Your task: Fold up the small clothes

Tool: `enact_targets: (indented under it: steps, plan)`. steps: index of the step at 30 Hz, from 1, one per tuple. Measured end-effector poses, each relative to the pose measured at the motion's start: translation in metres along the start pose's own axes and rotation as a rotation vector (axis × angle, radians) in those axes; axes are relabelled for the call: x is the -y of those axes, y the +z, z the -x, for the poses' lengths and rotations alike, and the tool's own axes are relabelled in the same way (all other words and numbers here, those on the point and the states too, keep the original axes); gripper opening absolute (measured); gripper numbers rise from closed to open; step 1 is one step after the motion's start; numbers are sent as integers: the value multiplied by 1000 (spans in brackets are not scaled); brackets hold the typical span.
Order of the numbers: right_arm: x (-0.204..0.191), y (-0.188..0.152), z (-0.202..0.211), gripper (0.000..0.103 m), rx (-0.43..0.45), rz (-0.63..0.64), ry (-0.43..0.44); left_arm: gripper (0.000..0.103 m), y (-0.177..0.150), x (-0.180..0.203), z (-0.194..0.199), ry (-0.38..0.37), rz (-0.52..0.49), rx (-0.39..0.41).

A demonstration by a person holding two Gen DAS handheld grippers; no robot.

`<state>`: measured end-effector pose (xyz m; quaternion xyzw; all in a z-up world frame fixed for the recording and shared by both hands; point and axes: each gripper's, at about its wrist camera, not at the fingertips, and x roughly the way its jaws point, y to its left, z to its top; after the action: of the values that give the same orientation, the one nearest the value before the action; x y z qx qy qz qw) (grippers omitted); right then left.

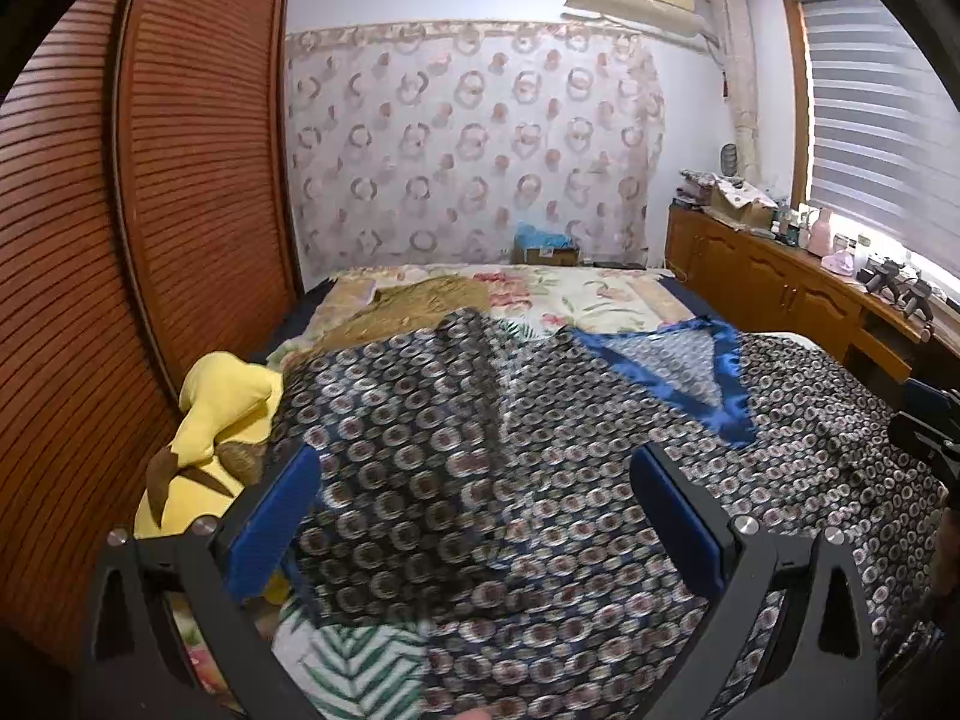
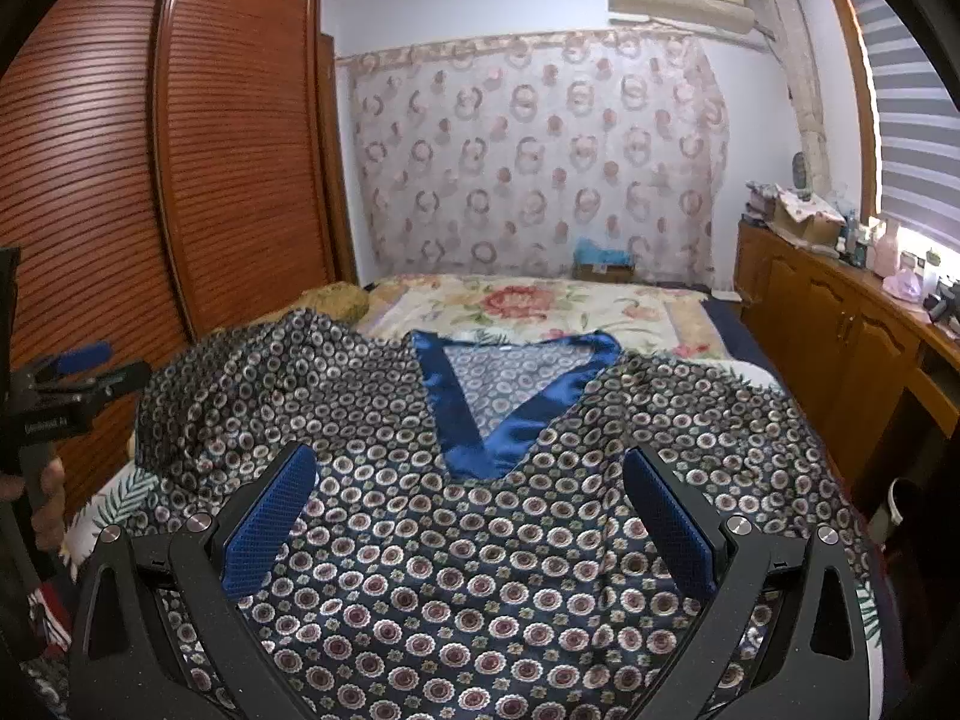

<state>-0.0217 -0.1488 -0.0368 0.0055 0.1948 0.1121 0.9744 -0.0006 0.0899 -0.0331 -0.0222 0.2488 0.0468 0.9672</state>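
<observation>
Both the left gripper [image 1: 474,516] and right gripper [image 2: 468,522] hover with jaws wide over a satin, circle-printed top [image 2: 480,540] spread front-up on the floral bed [image 2: 540,306]. A clean fold likely means pinching the rumpled left sleeve [image 2: 240,384] first; beyond, a glossy blue V-neckline [image 2: 480,420].

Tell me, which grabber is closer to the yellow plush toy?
The left. The left gripper hovers over the patterned top right beside the yellow plush toy. The right gripper is over the top's middle, below its blue collar, farther away.
</observation>
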Motion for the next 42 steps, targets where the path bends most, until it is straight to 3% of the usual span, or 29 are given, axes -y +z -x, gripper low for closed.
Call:
enact_targets:
  steps: [9,15,21,26,29,31,32,34,42]
  plan:
    - [-7,-15,-23,103,-69,10,32,103,-20,-51,-20,-3,31,-62]
    - [-11,-33,-42,103,-148,20,44,99,-31,-100,-38,-37,105,-119]
    - [-14,-42,-55,103,-213,45,45,89,-39,-128,-59,-143,212,-174]
    - [-17,-45,-60,103,-240,55,56,74,-49,-126,-75,-186,228,-235]
    - [-18,-45,-62,103,-249,61,57,59,-54,-122,-77,-213,235,-248]
    - [-19,-46,-63,103,-255,66,59,33,-55,-121,-76,-220,235,-252]
    - [-19,-46,-63,103,-259,69,58,27,-54,-121,-75,-224,235,-250]
    - [-20,-46,-65,103,-266,72,62,4,-49,-120,-70,-228,227,-238]
    - [-20,-47,-66,103,-271,65,62,0,-6,-99,-26,-247,143,-115]
